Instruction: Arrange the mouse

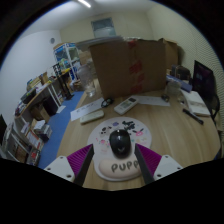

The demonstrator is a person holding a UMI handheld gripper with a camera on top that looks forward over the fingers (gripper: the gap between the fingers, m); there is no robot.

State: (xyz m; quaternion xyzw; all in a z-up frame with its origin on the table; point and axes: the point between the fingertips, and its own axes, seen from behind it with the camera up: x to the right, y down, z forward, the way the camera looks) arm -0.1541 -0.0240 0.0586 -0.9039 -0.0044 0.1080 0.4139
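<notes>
A black mouse [120, 141] sits on a round white mouse mat [116, 166] printed with "PUPP" on the wooden table [185, 138]. My gripper [112, 160] is open, its purple pads [81, 159] spread wide at either side of the mat's near part. The mouse lies just ahead of the fingertips, between their lines, with a clear gap at both sides. Nothing is held.
A white keyboard [128, 103] and a white flat device [95, 111] lie further back on the table. A large cardboard box [130, 62] stands behind. Shelves with clutter [35, 115] stand at the left. A dark chair [205, 85] is at the right.
</notes>
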